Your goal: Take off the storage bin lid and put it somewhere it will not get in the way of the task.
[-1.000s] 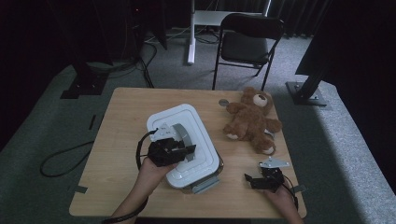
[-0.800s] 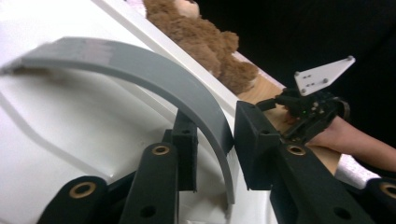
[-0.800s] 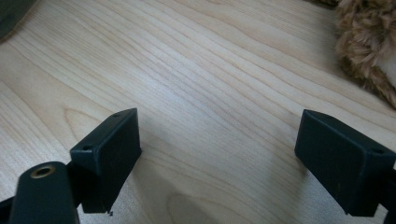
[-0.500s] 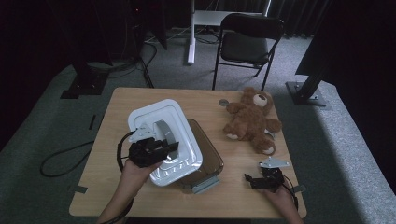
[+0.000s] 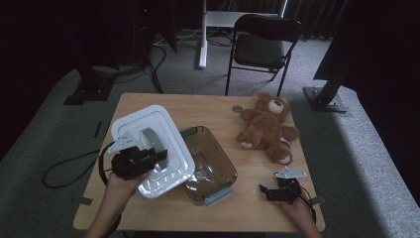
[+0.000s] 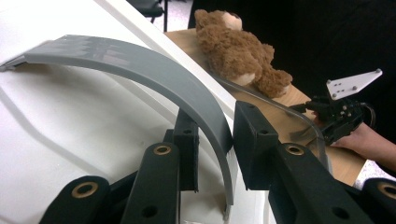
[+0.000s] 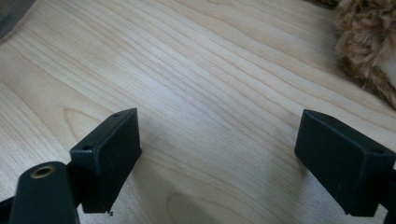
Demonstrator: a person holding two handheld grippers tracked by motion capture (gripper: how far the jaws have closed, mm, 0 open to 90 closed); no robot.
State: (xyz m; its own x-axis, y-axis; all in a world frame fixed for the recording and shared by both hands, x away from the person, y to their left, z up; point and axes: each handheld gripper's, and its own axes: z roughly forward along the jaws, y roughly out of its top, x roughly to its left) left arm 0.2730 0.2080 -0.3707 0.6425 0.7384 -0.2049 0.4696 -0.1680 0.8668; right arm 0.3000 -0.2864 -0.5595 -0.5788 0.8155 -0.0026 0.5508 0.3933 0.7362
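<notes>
High view: left gripper (image 5: 157,156) holds white lid (image 5: 148,129) by its grey handle (image 5: 149,138), lid overlapping clear container (image 5: 210,166); right gripper (image 5: 265,191) rests on table (image 5: 208,106). Left gripper view: jaws clamped on handle (image 6: 154,70); right gripper view: jaws wide apart over bare wood, nothing between.

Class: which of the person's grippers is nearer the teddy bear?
Right. The right gripper rests on the table just below the teddy bear; the left gripper grips the lid's handle beyond the container.
</notes>
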